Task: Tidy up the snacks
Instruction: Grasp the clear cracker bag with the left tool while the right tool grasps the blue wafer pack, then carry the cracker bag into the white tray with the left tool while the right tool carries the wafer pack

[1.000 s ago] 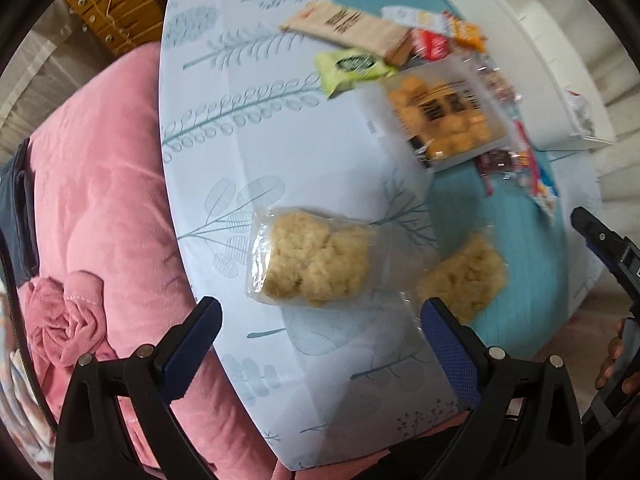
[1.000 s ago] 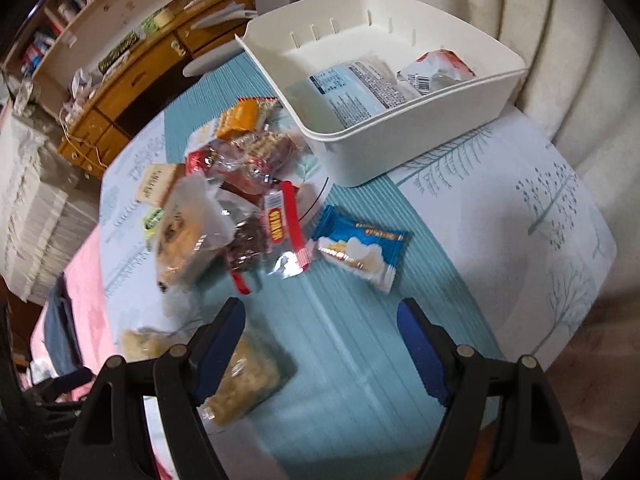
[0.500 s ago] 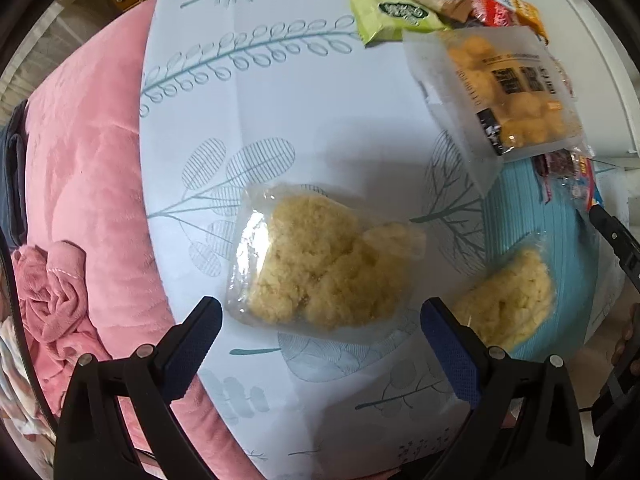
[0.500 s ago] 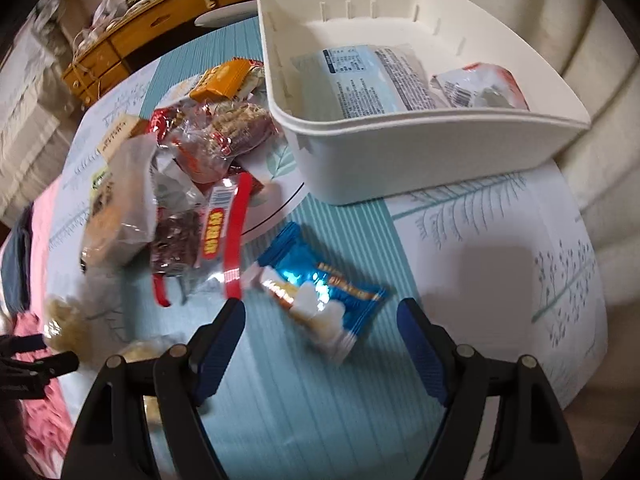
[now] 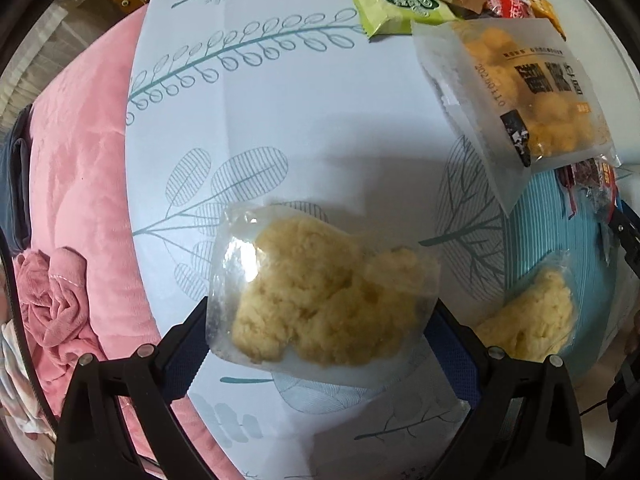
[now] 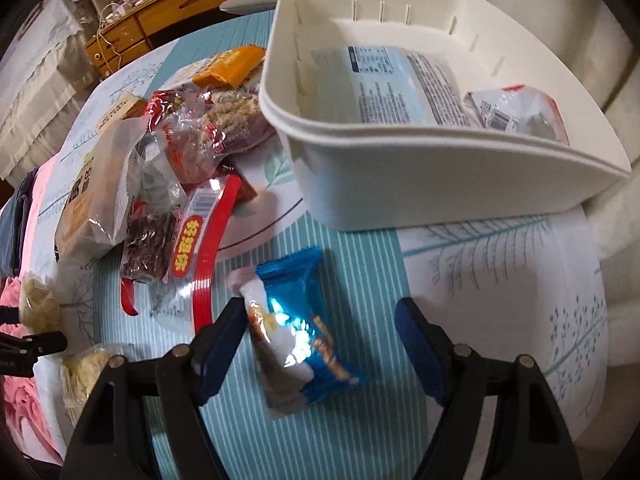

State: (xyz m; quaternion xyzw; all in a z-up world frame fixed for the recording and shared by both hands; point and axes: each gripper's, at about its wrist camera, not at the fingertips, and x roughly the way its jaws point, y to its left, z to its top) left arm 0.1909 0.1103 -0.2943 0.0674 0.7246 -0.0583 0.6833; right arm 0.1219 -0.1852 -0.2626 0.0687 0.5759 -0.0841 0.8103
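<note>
A clear bag of pale yellow crumbly cake (image 5: 320, 300) lies on the leaf-print tablecloth. My left gripper (image 5: 320, 320) points straight down over it, jaws wide, and the bag fills the gap between the fingers. A second such bag (image 5: 532, 312) lies to its right. In the right wrist view a shiny blue snack packet (image 6: 296, 332) lies on the striped cloth between the fingers of my right gripper (image 6: 320, 328). Those jaws are closing; the left finger touches the packet's edge and the right finger stands apart. The white basket (image 6: 440, 176) behind holds a pale blue packet (image 6: 400, 84) and a red-and-white one (image 6: 516, 108).
A heap of mixed snack packets (image 6: 192, 140) lies left of the basket, with a frosted bag of orange puffs (image 5: 532, 100) and a green packet (image 5: 400, 8). A pink blanket (image 5: 80, 200) lies off the table's left edge. A wooden cabinet (image 6: 120, 36) stands behind.
Both grippers have come down towards the table. The cake bag now sits between the left fingers. The right gripper has rolled, come over the blue packet and narrowed slightly.
</note>
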